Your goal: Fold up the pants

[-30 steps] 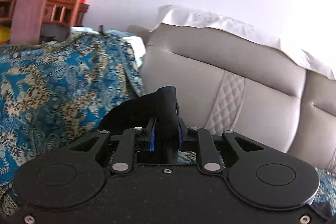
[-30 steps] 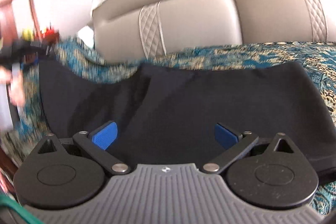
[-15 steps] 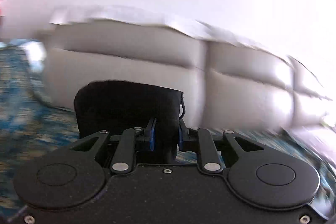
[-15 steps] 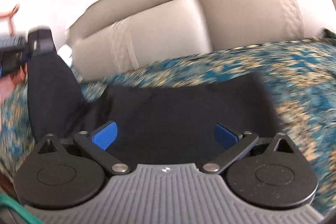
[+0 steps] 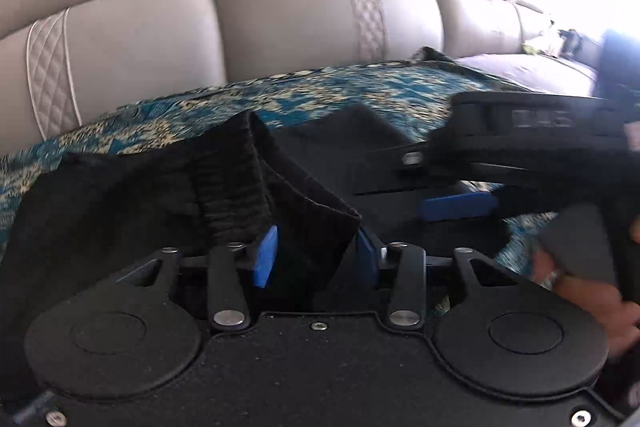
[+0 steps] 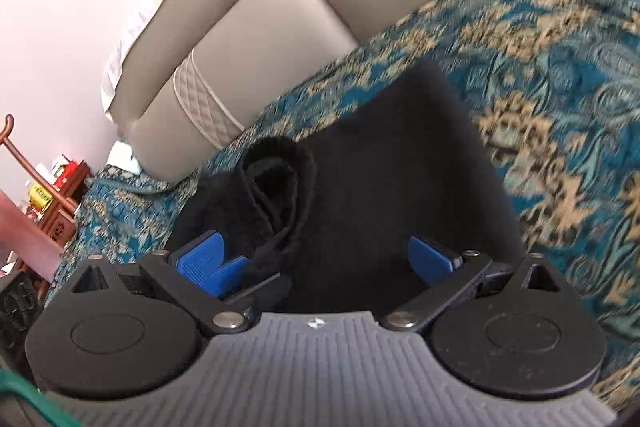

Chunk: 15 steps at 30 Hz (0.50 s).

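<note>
Black pants (image 5: 140, 211) lie folded over on the patterned throw (image 5: 320, 95). My left gripper (image 5: 315, 257) is low over them, its jaws opening. The ribbed waistband (image 5: 240, 187) still stands between the blue pads, which no longer pinch it. My right gripper (image 5: 432, 183) comes in from the right, close by, with a hand (image 5: 580, 291) behind it. In the right wrist view my right gripper (image 6: 316, 259) stands wide open over the pants (image 6: 400, 167) with nothing gripped. The curled waistband (image 6: 280, 179) runs down to its left pad, where a second blue pad (image 6: 232, 273) of the left gripper shows.
A grey leather sofa backrest (image 5: 280, 7) rises behind the throw (image 6: 560, 107), with a white cloth (image 6: 120, 59) on its top. Dark wooden furniture with bottles (image 6: 52, 187) stands at the far left. A forearm (image 6: 24, 231) crosses the left edge.
My left gripper swung right and down with the waistband, laid it over the rest of the pants, and its jaws have parted. My right gripper rolled and stayed open.
</note>
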Each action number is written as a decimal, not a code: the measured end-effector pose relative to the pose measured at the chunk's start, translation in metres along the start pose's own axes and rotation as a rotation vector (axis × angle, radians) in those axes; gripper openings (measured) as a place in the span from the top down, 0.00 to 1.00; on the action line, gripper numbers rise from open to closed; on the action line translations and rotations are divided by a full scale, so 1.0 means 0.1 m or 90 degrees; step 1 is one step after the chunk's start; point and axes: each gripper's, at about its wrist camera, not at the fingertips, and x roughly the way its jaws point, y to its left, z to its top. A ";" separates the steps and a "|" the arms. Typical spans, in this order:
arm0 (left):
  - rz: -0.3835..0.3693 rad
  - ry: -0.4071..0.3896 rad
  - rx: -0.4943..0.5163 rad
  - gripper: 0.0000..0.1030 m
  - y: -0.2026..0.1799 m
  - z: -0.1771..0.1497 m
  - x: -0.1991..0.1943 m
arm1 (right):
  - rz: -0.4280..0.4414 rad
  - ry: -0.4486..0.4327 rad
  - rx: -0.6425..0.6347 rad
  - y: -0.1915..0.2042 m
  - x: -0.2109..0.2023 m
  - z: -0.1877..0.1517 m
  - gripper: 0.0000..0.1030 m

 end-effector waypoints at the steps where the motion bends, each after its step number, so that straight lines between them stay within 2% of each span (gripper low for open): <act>1: 0.000 0.000 -0.001 0.59 -0.01 -0.02 -0.05 | 0.007 0.005 -0.007 0.02 0.02 -0.02 0.00; 6: 0.003 0.025 -0.036 0.59 0.19 -0.15 -0.35 | -0.005 0.016 -0.064 0.20 0.03 -0.20 0.00; 9: 0.025 0.012 -0.058 0.59 0.40 -0.22 -0.58 | -0.029 0.008 -0.104 0.33 0.04 -0.33 0.01; 11: 0.064 -0.007 -0.081 0.59 0.56 -0.25 -0.71 | -0.038 0.002 -0.128 0.42 0.04 -0.43 0.03; 15: 0.178 -0.035 -0.142 0.63 0.92 -0.32 -0.80 | -0.063 -0.021 -0.166 0.61 0.09 -0.68 0.09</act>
